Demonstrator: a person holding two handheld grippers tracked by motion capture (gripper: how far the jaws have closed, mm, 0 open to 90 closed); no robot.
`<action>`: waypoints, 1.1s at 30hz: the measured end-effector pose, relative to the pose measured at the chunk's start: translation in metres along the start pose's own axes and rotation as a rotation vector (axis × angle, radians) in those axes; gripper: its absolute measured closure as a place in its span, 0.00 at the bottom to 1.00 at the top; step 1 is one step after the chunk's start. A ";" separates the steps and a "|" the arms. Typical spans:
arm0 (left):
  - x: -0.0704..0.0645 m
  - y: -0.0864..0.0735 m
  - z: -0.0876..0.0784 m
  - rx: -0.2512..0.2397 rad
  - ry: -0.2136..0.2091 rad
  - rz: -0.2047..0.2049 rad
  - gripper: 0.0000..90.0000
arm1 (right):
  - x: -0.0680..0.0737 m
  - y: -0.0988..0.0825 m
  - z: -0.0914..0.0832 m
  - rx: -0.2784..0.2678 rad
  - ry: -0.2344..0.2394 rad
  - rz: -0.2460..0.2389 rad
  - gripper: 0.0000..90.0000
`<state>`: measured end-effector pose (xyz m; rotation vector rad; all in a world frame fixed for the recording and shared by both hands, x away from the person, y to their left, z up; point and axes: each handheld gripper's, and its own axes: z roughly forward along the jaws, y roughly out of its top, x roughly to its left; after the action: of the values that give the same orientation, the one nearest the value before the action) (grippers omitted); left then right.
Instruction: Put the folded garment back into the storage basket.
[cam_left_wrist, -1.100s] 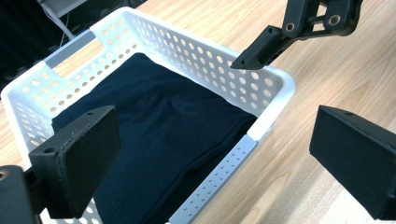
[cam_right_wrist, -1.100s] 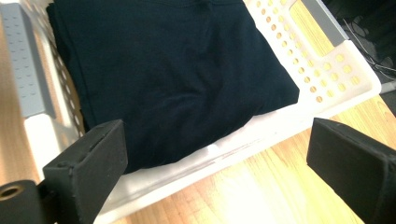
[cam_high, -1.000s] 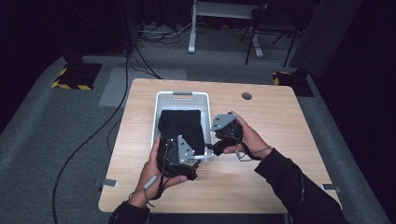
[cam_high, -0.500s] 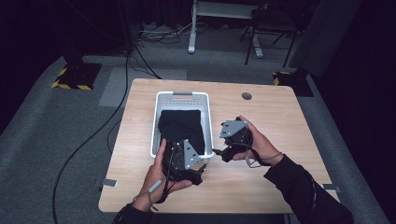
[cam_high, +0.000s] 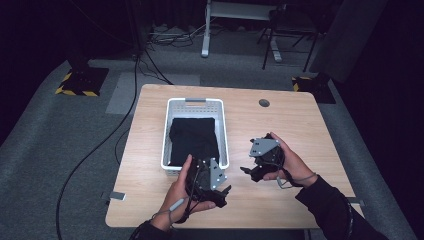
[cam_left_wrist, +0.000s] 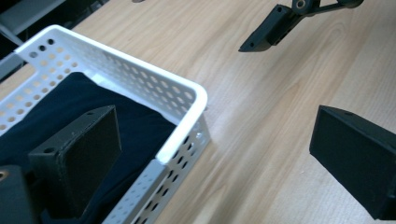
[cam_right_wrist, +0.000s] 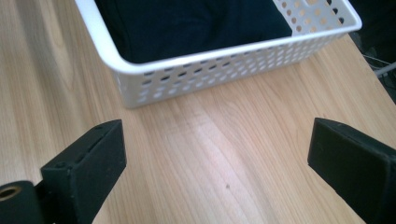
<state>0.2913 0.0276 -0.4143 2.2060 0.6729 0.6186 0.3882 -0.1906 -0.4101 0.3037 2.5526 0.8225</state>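
Note:
A white perforated basket (cam_high: 166, 135) stands mid-table with a folded black cloth (cam_high: 193, 140) lying inside it. My left gripper (cam_high: 221, 194) is held just off the basket's near right corner, jaws wide open and empty. In the left gripper view (cam_left_wrist: 215, 158) the basket corner (cam_left_wrist: 189, 100) and the cloth (cam_left_wrist: 60, 100) lie between and beyond the jaws, with the other gripper's jaw (cam_left_wrist: 273, 28) at the top. My right gripper (cam_high: 250, 172) hovers to the basket's right, also open and empty. The right gripper view (cam_right_wrist: 219, 163) faces the basket wall (cam_right_wrist: 224, 70) and cloth (cam_right_wrist: 187, 21) across bare wood.
The wooden table (cam_high: 300, 125) has a round cable hole (cam_high: 264, 103) at the back right. Cables trail from both grippers toward the person's forearms. Around the table is grey carpet, with a desk frame and stands behind it.
Both grippers have drawn back from the basket toward the table's near edge and slightly right. The cloth stays in the basket. Both stay open.

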 end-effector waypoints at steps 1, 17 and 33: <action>-0.001 0.000 0.001 0.003 -0.006 0.003 0.02 | 0.000 -0.003 -0.001 0.002 -0.003 0.001 0.05; -0.023 -0.004 0.029 0.039 -0.090 0.057 0.03 | 0.009 -0.048 -0.013 0.042 -0.024 0.044 0.05; -0.034 -0.023 0.060 0.115 -0.167 0.053 0.03 | 0.019 -0.120 -0.022 0.101 -0.011 0.169 0.04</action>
<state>0.2961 -0.0107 -0.4766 2.3576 0.5780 0.4254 0.3525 -0.2909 -0.4726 0.5602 2.5894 0.7501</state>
